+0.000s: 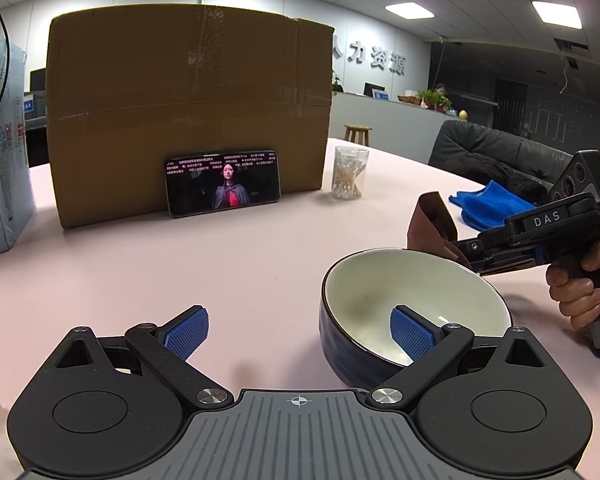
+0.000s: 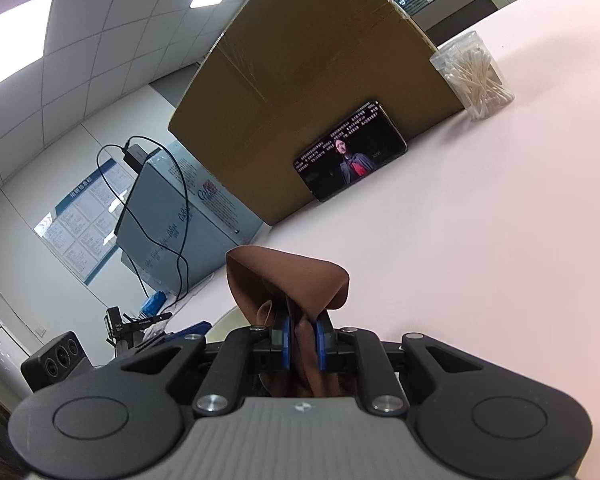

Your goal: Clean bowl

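The bowl [image 1: 412, 312] sits on the pink table [image 1: 240, 260], but the left gripper [image 1: 300, 336] is wide open with nothing held, so the bowl could slide when the right gripper [image 2: 302, 338], pinching the brown cloth [image 2: 288, 280], wipes it.
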Action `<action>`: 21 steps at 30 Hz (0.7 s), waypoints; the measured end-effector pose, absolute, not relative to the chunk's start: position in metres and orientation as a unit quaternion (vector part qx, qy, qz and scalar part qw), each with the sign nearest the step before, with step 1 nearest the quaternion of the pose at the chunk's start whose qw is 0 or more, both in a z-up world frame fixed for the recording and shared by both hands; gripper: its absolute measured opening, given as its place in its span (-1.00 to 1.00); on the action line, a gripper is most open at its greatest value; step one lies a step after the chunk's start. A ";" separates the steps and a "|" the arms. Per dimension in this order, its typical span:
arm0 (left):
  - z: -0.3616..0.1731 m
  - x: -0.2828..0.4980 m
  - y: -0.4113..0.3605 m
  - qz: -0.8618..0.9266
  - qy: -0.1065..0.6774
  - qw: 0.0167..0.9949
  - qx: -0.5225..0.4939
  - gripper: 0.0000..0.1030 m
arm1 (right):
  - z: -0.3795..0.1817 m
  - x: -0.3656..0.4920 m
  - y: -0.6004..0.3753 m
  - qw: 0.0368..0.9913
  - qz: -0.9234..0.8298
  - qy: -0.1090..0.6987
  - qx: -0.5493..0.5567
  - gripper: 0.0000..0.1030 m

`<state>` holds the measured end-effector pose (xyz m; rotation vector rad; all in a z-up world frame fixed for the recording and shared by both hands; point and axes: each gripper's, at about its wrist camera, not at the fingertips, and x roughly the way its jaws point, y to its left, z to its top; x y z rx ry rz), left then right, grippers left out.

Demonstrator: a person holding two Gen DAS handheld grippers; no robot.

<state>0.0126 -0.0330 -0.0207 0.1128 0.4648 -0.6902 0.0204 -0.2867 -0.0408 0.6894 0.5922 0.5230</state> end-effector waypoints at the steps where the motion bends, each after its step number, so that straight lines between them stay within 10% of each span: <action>1: -0.021 0.013 -0.033 -0.335 0.226 0.913 0.055 0.92 | -0.041 0.021 -0.286 0.866 0.247 0.289 0.326 -0.70; 21: -0.020 0.013 -0.033 -0.335 0.225 0.913 0.056 0.92 | -0.039 0.017 -0.288 0.866 0.256 0.267 0.336 -0.70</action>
